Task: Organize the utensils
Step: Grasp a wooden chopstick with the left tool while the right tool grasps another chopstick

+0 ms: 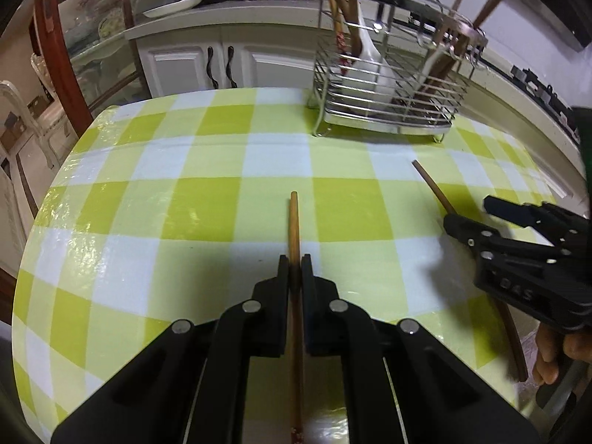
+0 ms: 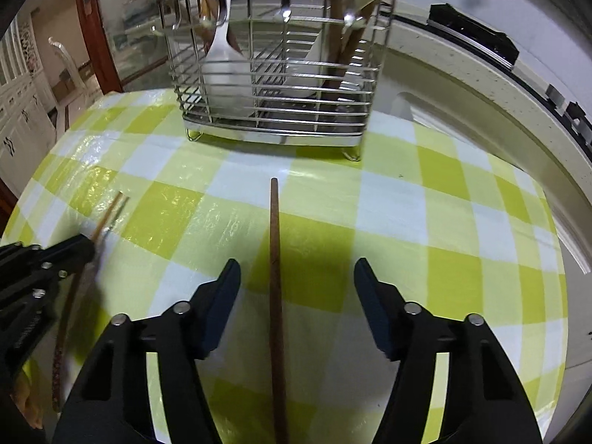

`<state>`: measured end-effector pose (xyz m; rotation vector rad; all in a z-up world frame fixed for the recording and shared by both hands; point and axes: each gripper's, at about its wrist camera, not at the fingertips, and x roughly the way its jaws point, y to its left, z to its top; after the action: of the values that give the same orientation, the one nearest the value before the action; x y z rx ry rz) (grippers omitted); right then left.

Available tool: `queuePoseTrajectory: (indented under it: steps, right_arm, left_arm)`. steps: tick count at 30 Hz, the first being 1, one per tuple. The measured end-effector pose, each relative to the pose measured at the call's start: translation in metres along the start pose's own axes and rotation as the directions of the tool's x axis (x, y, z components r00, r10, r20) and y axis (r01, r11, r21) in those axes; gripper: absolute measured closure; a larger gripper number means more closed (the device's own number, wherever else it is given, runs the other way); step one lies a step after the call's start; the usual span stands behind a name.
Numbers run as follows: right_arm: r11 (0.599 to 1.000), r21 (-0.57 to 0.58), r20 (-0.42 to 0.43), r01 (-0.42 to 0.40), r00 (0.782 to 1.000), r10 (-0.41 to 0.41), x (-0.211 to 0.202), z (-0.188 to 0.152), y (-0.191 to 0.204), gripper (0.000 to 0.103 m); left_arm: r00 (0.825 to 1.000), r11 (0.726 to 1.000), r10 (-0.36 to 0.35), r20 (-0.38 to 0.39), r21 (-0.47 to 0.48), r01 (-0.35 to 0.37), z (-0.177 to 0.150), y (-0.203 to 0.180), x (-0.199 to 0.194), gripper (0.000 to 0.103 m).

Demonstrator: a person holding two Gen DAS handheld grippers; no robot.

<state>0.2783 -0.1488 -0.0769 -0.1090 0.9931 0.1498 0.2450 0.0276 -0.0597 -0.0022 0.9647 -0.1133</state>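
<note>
Checked tablecloth point(image 1: 207, 199): left gripper point(image 1: 295, 264) pinches pale chopstick point(image 1: 294, 222); right gripper point(image 2: 296, 270) spread around dark chopstick point(image 2: 274, 244).

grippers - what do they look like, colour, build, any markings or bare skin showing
Both are matte black plastic. The left gripper and right gripper have flat rectangular fingers on angular linkage arms pinned with round silver rivets. Raised lettering shows on the right gripper's body in the left wrist view, too blurred to read. Bare fingers of the person's right hand show beneath it; no sleeve or cable is visible.
</note>
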Motion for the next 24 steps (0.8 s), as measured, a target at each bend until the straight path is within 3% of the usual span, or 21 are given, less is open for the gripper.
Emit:
queuePoseTrajectory:
  steps: [3,5,7,8,13,24]
  right_arm:
    - [1.0,-0.006,-0.001,-0.007,1.0,0.007,0.004,0.002,0.002,0.057]
    - [1.0,-0.01,-0.004,-0.03,1.0,0.03,0.005,0.004,0.003,0.068]
    - [0.998,-0.025,-0.004,-0.05,0.999,0.05,0.005,0.005,0.007,0.09]
    - [0.998,-0.029,-0.006,-0.047,0.999,0.047,0.005,0.005,0.008,0.093]
    - [0.998,0.007,0.019,-0.069,0.997,0.069,-0.005,0.005,0.0,0.094]
    - [0.995,0.06,0.173,-0.077,0.983,0.066,-0.082,0.006,-0.027,0.094]
  left_arm:
    - [1.0,1.0,-0.006,0.008,-0.013,0.006,0.002,0.006,-0.003,0.097]
    - [1.0,1.0,-0.011,0.014,-0.021,0.011,0.003,0.008,-0.004,0.097]
    - [1.0,1.0,-0.016,0.02,-0.027,0.017,0.005,0.011,-0.004,0.097]
    - [1.0,0.999,-0.02,0.024,-0.028,0.021,0.005,0.012,-0.006,0.097]
    - [0.998,0.999,-0.034,0.051,-0.04,0.036,0.009,0.014,-0.016,0.097]
    - [0.989,0.998,-0.048,0.138,-0.043,0.054,0.016,0.002,-0.056,0.096]
